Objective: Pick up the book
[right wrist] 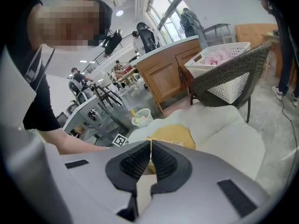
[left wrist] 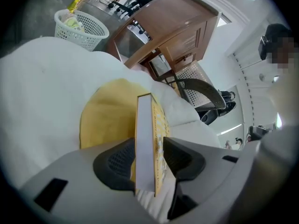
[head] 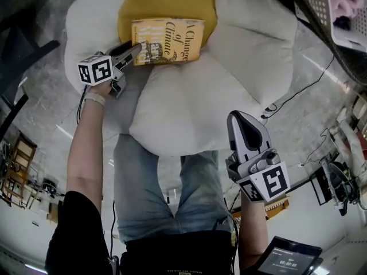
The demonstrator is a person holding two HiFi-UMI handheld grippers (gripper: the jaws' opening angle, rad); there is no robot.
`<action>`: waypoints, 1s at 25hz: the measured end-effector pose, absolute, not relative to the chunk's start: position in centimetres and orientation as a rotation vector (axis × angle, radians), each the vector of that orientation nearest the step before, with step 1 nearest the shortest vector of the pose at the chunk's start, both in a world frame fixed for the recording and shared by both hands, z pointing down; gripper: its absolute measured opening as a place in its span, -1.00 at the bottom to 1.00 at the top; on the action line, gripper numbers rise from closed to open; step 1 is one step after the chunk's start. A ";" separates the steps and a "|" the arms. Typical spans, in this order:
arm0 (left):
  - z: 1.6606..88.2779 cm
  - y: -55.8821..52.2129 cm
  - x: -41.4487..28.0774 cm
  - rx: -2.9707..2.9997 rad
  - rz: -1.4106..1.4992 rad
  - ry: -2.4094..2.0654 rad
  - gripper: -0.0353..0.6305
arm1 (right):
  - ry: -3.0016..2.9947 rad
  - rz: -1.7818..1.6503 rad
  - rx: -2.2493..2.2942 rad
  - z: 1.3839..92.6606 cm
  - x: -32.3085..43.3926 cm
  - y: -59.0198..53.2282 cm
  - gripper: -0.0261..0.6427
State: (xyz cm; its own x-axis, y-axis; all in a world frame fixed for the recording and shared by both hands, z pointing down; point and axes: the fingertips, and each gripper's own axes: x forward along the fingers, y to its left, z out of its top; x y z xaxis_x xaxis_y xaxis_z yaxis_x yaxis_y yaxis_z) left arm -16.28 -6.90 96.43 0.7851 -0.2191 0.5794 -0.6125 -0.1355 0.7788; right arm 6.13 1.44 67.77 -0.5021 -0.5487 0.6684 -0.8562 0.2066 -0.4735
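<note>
A yellow book (head: 169, 40) lies on the yellow centre (head: 166, 2) of a big white flower-shaped cushion (head: 189, 107). My left gripper (head: 135, 49) grips the book's left edge. In the left gripper view the book (left wrist: 145, 134) stands edge-on between the jaws of the left gripper (left wrist: 147, 160), and both pads press against its sides. My right gripper (head: 243, 119) hangs over the cushion's near edge, well short of the book. The right gripper (right wrist: 150, 160) is shut with nothing between its pads.
A white laundry basket (head: 338, 10) sits on a wicker chair (right wrist: 233, 78) at the far right. A black cable (head: 304, 87) runs across the floor to the right of the cushion. Past the cushion stand a white waste basket (left wrist: 81, 24) and a wooden cabinet (left wrist: 173, 27). A tablet (head: 287, 259) is at the bottom right.
</note>
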 end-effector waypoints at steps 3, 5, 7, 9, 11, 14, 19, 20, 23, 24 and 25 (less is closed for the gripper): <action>95.1 -7.2 -16.0 1.707 0.329 -0.649 -0.35 | -2.156 1.194 1.309 67.3 6.2 1.5 -0.84; 94.3 -7.4 -15.6 1.707 0.306 -0.645 -0.35 | -2.166 1.191 1.305 66.9 6.3 1.7 -0.84; 93.7 -7.5 -15.4 1.707 0.290 -0.638 -0.35 | -2.170 1.194 1.308 66.7 6.4 1.9 -0.84; 93.2 -8.0 -15.5 1.689 0.247 -0.631 -0.35 | -2.170 1.201 1.313 66.7 6.5 2.0 -0.84; 92.7 -8.3 -15.7 1.640 0.177 -0.619 -0.36 | -2.169 1.209 1.313 66.9 6.4 2.3 -0.84; 91.7 -8.0 -15.5 1.546 0.097 -0.608 -0.39 | -2.171 1.216 1.305 66.8 6.6 2.8 -0.84; 91.4 -7.4 -15.5 1.670 0.230 -0.594 -0.38 | -2.174 1.222 1.315 66.4 7.4 3.4 -0.84; 91.5 -7.1 -15.5 1.671 0.247 -0.585 -0.36 | -2.176 1.221 1.316 66.3 7.5 3.4 -0.84; 91.2 -6.5 -15.0 1.677 0.302 -0.547 -0.31 | -2.185 1.221 1.323 66.0 8.1 3.3 -0.84; 91.1 -6.2 -14.5 1.676 0.316 -0.524 -0.31 | -2.188 1.223 1.327 65.9 8.3 3.3 -0.84; 91.0 -5.6 -13.9 1.672 0.335 -0.488 -0.30 | -2.190 1.226 1.331 65.9 8.6 3.4 -0.84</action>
